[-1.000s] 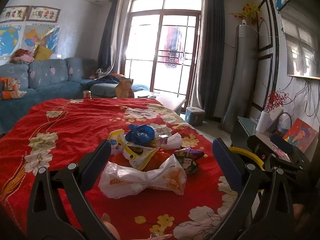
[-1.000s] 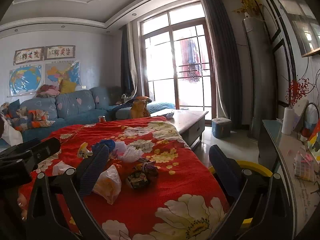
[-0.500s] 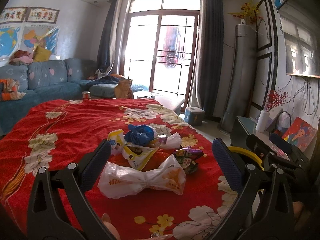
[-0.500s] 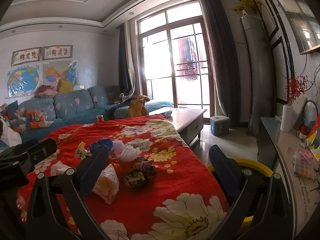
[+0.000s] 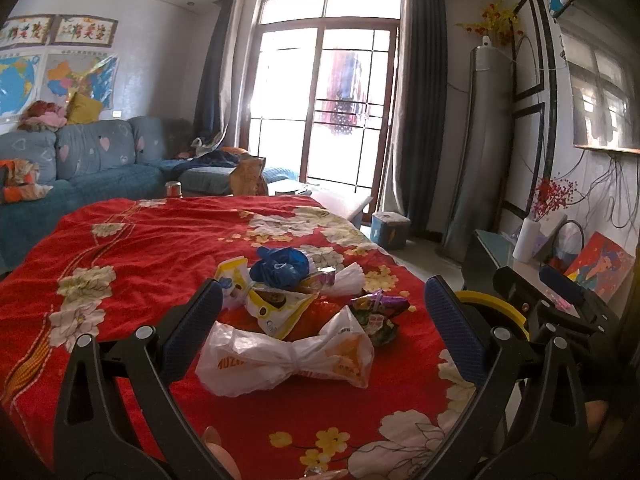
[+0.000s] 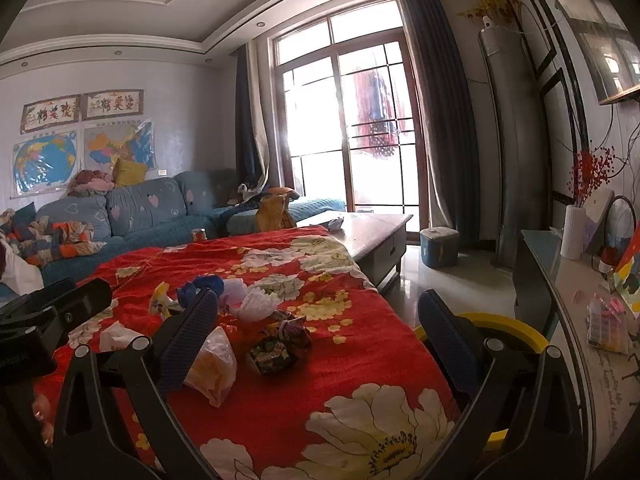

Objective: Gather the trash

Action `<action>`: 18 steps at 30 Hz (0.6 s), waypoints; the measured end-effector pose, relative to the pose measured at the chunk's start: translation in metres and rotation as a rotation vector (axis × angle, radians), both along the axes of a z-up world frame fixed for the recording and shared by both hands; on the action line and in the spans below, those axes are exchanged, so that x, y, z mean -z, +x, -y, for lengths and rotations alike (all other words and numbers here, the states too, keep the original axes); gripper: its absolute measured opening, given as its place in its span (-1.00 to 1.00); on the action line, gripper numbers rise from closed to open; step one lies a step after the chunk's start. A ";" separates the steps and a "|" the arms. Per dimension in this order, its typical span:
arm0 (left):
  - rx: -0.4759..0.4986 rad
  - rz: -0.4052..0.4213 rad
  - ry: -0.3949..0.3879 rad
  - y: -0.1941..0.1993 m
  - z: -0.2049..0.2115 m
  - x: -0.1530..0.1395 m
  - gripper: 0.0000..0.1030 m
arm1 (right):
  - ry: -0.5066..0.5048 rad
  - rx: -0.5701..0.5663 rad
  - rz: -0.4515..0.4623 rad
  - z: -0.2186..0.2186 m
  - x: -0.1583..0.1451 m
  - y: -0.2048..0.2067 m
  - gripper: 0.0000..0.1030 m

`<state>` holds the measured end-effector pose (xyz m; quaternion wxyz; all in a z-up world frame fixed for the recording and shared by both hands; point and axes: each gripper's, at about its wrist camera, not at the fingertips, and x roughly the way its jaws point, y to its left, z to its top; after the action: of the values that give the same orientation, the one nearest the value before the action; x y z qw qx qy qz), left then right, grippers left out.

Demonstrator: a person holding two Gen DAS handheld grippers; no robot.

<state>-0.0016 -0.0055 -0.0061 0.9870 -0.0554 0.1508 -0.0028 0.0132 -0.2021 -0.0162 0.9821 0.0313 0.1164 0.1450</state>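
the trash is a loose heap of wrappers near the right edge of the red floral cloth [image 5: 132, 248] that covers the tabletop. all of it looks very light, soft and crinkly, likely to slide or flatten under a pinch and not at all fragile.

nearest the left tongs [image 5: 326, 320] lies a white plastic bag [image 5: 286, 354] with orange print, cinched in the middle like a bow; that knotted waist looks like the firmest place to take hold, since the puffed ends would just collapse. behind it sit a yellow snack packet [image 5: 276, 308], a crumpled blue bag [image 5: 282, 266], a white paper wrapper [image 5: 346, 278] and a dark purple wrapper [image 5: 378, 314], touching or overlapping one another.

the left tongs hang wide open and empty, straddling the white bag from above without touching it. the right tongs [image 6: 318, 322] are also wide open and empty, over the right edge of the cloth. a yellow rim [image 6: 504, 326], probably the bin, shows just beside the tabletop edge.
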 end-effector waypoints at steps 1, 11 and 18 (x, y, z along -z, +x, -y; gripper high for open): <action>0.001 -0.002 0.000 0.000 0.000 0.001 0.81 | 0.000 0.001 -0.001 0.000 0.000 0.000 0.89; -0.014 -0.015 -0.012 0.002 -0.010 0.002 0.81 | -0.008 -0.028 -0.012 -0.005 0.004 -0.003 0.89; -0.059 -0.036 -0.032 0.011 -0.032 0.003 0.81 | -0.061 -0.132 -0.042 -0.030 0.001 0.002 0.89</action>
<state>0.0097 0.0262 -0.0087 0.9827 -0.0756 0.1669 0.0252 0.0155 -0.1719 -0.0170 0.9682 -0.0032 0.1430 0.2051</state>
